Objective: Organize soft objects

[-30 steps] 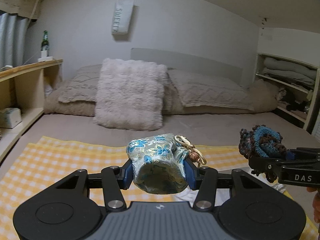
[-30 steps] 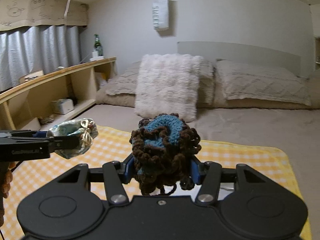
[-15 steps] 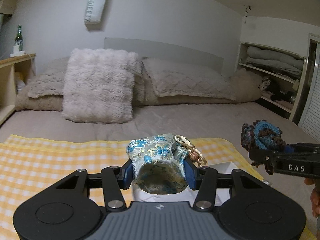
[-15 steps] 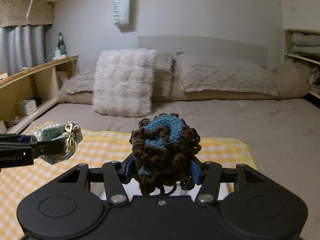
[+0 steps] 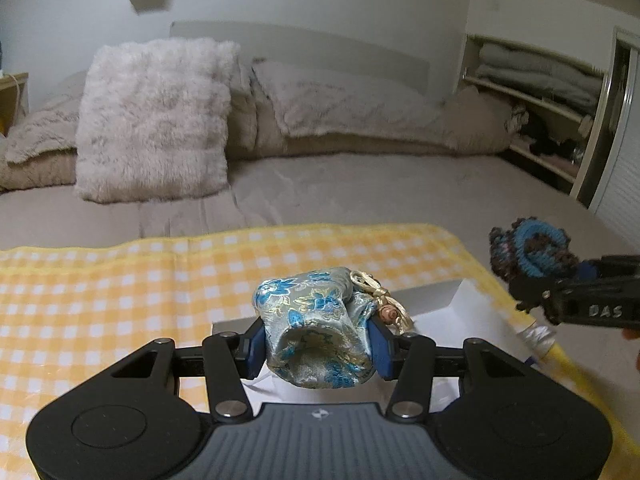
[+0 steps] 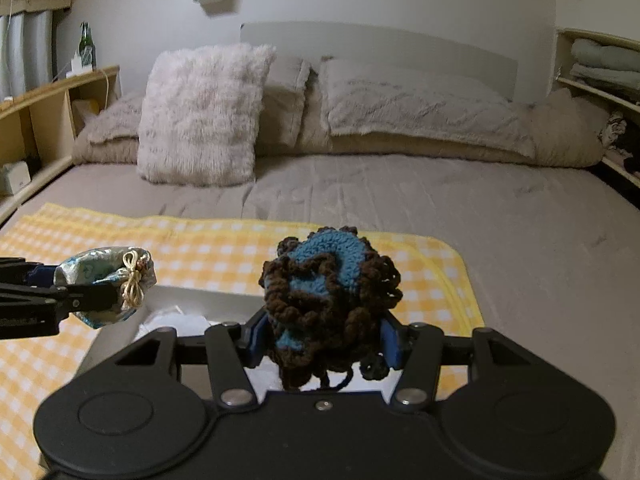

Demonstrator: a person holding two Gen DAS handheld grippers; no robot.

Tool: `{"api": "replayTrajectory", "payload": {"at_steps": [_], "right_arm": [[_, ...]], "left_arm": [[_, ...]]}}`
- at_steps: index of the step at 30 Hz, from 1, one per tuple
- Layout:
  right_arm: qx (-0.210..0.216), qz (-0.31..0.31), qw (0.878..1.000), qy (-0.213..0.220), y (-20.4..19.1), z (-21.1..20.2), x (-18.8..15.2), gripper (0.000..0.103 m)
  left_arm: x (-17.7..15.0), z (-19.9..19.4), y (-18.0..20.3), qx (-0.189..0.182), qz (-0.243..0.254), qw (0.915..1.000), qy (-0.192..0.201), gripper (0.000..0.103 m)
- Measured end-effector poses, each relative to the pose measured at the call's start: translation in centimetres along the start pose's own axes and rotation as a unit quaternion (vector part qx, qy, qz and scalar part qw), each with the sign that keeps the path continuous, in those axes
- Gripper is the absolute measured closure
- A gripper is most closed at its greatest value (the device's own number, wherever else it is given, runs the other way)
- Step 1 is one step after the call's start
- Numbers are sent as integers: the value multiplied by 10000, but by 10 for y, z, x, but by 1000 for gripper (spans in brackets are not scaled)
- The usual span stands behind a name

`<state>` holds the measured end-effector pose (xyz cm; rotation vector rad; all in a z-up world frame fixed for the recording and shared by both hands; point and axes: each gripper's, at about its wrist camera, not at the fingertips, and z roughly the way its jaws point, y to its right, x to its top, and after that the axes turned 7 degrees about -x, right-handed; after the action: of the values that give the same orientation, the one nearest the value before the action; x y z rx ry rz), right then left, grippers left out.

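A yellow checked cloth (image 5: 120, 292) covers the near part of a grey-brown bed (image 6: 500, 220), with a shaggy pale cushion (image 6: 204, 112) and flat pillows (image 6: 420, 100) by the headboard. Wooden shelves (image 6: 48, 112) line the left wall, and a green bottle (image 6: 86, 46) stands on top. The left tool (image 5: 318, 334) clamps a blue brocade pouch (image 5: 316, 328); the right tool (image 6: 324, 340) clamps a brown-and-blue crochet piece (image 6: 328, 288). Both hang above a white box (image 6: 192, 300) on the cloth.

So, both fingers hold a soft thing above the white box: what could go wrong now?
1. The brocade pouch has a gold tassel cord hanging loose; it might snag on the white box.
2. The crochet pouch trails a loose yarn end, which could catch on the right gripper.
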<state>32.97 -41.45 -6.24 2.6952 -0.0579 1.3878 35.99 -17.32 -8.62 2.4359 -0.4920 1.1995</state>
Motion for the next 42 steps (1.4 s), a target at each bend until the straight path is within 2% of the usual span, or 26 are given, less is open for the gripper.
{"api": "replayTrajectory", "payload": {"at_steps": [3,5,7,10,14,16,17,18,27,35,42], "right_arm": [[42,-47,9999,-98,0,11,-1,48],[71,-61,9998,-147,0,19,-1,48],[50,-84,9997,-211,-1,27,-2,48],[35,-77,9995,-315,-2,41,-5,48],[30,-109,9992,-386,-4,54,-7,46],[-4,-104,9991,-415,-5,59,-8,38],[-39,-89,9988,-487,-5,62,-9,31],[-66,-69,9982,-598,-5,65,-10,29],[-52,-160,9967,-788,-7,55,-19,24],[-3,-97,9977,-674,-3,32,-17,22],[141,39,9986,-508,-2,4,-12,15]], "left_arm": [[-2,14,-8,30,42,9999,-94,49],[-5,25,-14,40,35,9999,-140,33],[-8,36,-19,75,-16,9996,-282,26],[-14,44,-21,298,21,9986,-437,23],[-15,45,-28,340,35,9980,-527,15],[-15,44,-30,339,30,9980,-529,14],[-15,43,-31,346,19,9980,-532,14],[-15,42,-33,357,4,9979,-545,13],[-15,36,-23,276,-33,9966,-771,7],[-10,14,-9,260,-92,9979,-581,2],[-5,-8,-4,386,-232,9978,-492,0]]}}
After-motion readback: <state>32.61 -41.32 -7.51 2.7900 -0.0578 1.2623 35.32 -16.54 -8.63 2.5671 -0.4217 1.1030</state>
